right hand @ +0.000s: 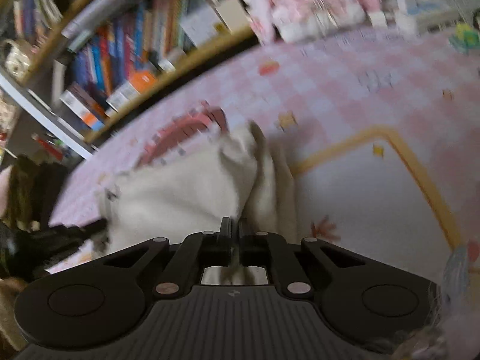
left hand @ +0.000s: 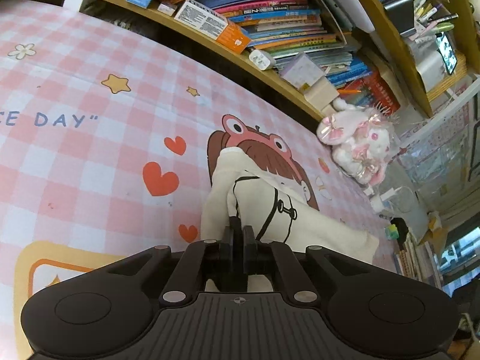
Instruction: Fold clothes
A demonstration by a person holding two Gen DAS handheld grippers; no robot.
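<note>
Fingers [left hand: 240,228] pinching cream garment [left hand: 258,192] (edge), bedsheet [left hand: 90,156] around

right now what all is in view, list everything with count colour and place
garment: one, cream with black line print, on the cloth, pinched by both grippers
checked cloth: one, pink and white with cartoon prints, covering the surface
plush toy: one, white and pink, at the cloth's far edge below the shelf
books: many, mixed colours, stacked on the wooden shelf
left gripper: one, black, shut on the garment
right gripper: one, black, shut on the garment
</note>
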